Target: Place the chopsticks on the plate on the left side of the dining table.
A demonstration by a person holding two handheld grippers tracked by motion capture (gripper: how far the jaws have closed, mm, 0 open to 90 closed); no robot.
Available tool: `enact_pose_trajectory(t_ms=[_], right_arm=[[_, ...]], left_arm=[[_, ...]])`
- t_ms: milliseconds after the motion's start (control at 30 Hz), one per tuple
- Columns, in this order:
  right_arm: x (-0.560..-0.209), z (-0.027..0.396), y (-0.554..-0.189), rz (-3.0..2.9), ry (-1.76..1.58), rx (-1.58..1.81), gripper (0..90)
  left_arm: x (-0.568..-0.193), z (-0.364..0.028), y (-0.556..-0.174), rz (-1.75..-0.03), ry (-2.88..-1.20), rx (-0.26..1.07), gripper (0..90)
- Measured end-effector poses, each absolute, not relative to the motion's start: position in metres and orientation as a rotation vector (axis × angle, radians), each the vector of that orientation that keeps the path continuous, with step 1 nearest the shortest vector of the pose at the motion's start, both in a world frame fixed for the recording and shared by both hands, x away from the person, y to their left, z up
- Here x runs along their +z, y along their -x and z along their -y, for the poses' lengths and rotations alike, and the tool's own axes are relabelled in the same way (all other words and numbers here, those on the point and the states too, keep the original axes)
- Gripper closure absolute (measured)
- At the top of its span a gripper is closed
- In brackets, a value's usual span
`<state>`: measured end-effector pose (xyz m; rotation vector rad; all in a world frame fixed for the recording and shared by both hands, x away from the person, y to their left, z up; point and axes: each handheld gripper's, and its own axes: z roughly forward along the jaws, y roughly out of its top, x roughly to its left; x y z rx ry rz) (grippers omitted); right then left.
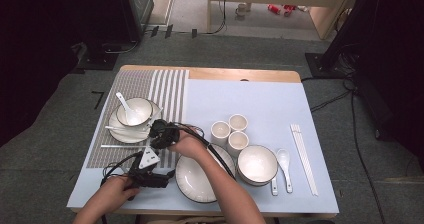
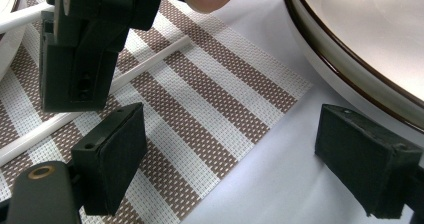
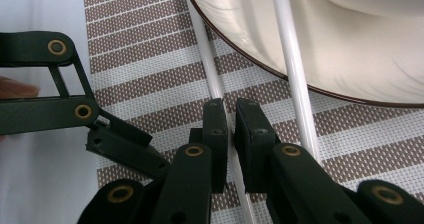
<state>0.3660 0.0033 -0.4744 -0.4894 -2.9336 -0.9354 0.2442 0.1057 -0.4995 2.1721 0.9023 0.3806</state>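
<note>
Two white chopsticks lie on the striped placemat [image 1: 150, 86]. My right gripper [image 3: 230, 104] [image 1: 161, 134] is shut on one chopstick [image 3: 212, 79] [image 1: 120, 146], which lies flat on the mat beside the cream plate [image 3: 350, 59]. The second chopstick [image 3: 295, 74] [image 1: 125, 129] rests across that plate's brown rim. My left gripper [image 2: 230, 134] [image 1: 149, 156] is open with nothing between its jaws, just above the mat's edge and the blue cloth. The left gripper view has the right gripper [image 2: 75, 69] close ahead on the chopstick [image 2: 150, 59].
A bowl with a spoon [image 1: 132, 113] sits on the left plate. An empty plate [image 1: 200, 176] [image 2: 360, 59] lies right of the left gripper. Three cups [image 1: 229, 131], a bowl [image 1: 257, 164], two spoons [image 1: 284, 164] and more chopsticks [image 1: 304, 159] lie to the right.
</note>
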Motion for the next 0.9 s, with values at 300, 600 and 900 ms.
enact_pose_trajectory(t_ms=[300,600,900], right_arm=[[-0.475,-0.004,-0.364,2.928,0.454,-0.941,84.2],[-0.472,-0.018,-0.359,2.989,0.432,-0.892,84.0],[-0.471,-0.024,-0.359,3.006,0.421,-0.868,84.8]], left_arm=[[-0.499,-0.106,-0.244,-0.903,-2.170,0.378,13.3],[-0.500,-0.106,-0.244,-0.902,-2.169,0.378,13.3],[-0.499,-0.106,-0.244,-0.906,-2.165,0.372,13.4]])
